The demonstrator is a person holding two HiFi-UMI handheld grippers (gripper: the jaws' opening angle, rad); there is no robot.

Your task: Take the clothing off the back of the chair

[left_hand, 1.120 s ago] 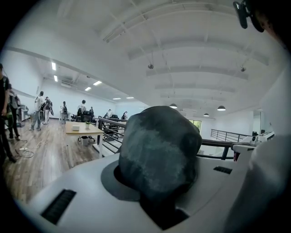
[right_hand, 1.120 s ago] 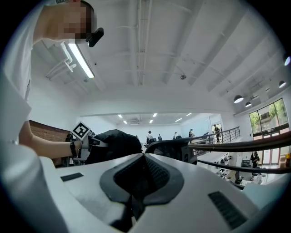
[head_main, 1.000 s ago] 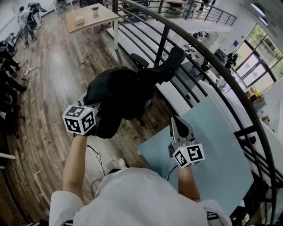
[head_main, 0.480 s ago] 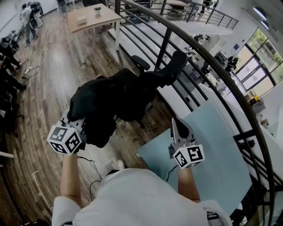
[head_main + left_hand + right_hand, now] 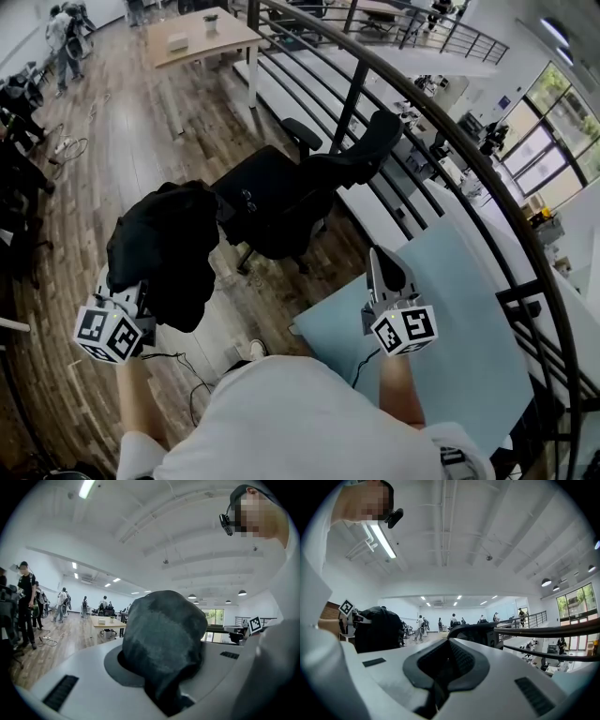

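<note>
Left gripper (image 5: 129,292): closed on black jacket (image 5: 164,248), held clear of chair (image 5: 281,202).
Right gripper (image 5: 378,258): jaws pressed together, nothing held, above table (image 5: 450,309).

the black jacket (image 5: 159,248) is seen from steeply above in the head view, close-up in the left gripper view, farther off in the right gripper view.

The black jacket (image 5: 159,244) is soft, matt cloth, creased where it bunches in the left tongs (image 5: 161,667), whose shell is smooth, matt, pale grey plastic. The office chair (image 5: 267,202) is dull black fabric, the floor (image 5: 103,141) faintly glossy wood planks, the railing (image 5: 349,94) dark painted metal, the tabletop (image 5: 459,328) smooth, matt pale blue.
</note>
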